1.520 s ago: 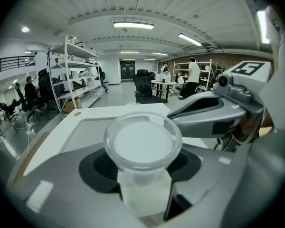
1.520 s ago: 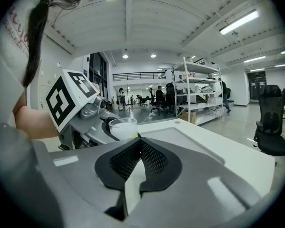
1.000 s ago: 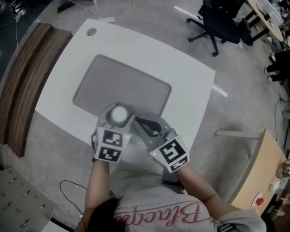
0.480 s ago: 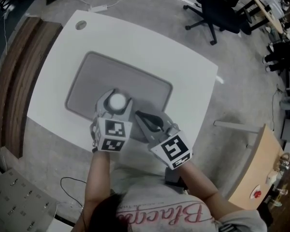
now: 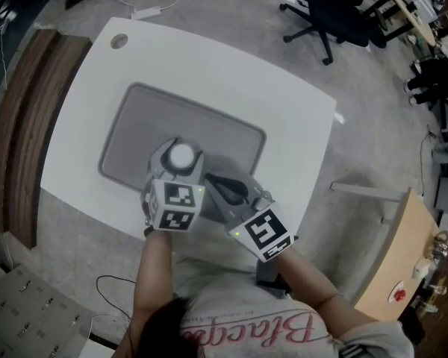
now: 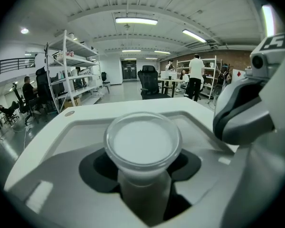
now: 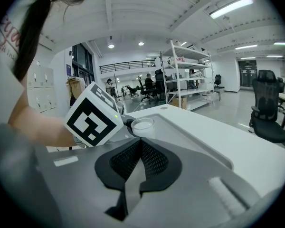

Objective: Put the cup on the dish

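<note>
My left tongs [image 6: 142, 169] are clamped on the cup [image 6: 142, 139], holding it upright over the near part of the grey tray [image 5: 209, 121] on the white counter [image 5: 291, 103]. My right tongs [image 7: 138, 152] are pressed together with nothing between them, just beside the left.

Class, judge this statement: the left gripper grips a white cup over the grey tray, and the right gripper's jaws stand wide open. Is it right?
Not quite. The right gripper has its jaws shut together on nothing, as the right gripper view shows. The left gripper does grip the white cup over the grey tray.
</note>
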`<state>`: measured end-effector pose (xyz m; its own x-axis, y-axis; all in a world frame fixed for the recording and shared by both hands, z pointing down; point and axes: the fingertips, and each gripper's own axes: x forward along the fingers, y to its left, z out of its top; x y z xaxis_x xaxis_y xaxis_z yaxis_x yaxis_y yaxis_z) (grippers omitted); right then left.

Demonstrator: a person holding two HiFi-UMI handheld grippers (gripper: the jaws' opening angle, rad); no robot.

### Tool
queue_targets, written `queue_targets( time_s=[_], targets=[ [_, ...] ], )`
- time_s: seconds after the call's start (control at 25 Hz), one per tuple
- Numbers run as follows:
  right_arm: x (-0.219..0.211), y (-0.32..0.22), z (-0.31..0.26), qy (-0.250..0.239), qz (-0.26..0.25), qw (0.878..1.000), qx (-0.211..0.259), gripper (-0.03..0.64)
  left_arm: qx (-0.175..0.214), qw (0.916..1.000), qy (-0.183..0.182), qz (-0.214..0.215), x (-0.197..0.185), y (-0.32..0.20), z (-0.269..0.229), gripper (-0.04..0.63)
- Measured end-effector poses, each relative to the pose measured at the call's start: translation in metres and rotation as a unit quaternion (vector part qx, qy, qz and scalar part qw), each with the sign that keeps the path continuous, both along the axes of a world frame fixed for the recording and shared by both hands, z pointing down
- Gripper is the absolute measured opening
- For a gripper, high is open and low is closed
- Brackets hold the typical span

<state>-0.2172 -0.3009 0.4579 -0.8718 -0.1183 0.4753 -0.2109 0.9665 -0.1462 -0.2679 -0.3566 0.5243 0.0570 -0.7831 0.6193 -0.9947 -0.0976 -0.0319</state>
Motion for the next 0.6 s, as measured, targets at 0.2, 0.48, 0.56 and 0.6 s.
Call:
queue_targets(
  time_s=[0.2, 0.48, 0.56, 0.6],
  targets=[
    [0.005, 0.0, 0.0, 0.003, 0.002, 1.0, 0.0, 0.002, -0.012, 0.9999, 0.008, -0.004, 0.001, 0.0, 0.008, 0.252],
    [0.003, 0.003, -0.001, -0.004, 0.003, 1.0, -0.006, 0.002, -0.018, 0.9997, 0.011, -0.006, -0.003, -0.001, 0.013, 0.255],
    [0.003, 0.002, -0.003, -0.005, 0.006, 1.0, -0.004, 0.002, -0.029, 0.9995, 0.012, -0.007, -0.004, -0.001, 0.016, 0.371],
    [0.004, 0.002, -0.003, -0.005, 0.007, 1.0, -0.004, 0.002, -0.029, 0.9995, 0.012, -0.007, -0.005, -0.001, 0.016, 0.418]
  ],
)
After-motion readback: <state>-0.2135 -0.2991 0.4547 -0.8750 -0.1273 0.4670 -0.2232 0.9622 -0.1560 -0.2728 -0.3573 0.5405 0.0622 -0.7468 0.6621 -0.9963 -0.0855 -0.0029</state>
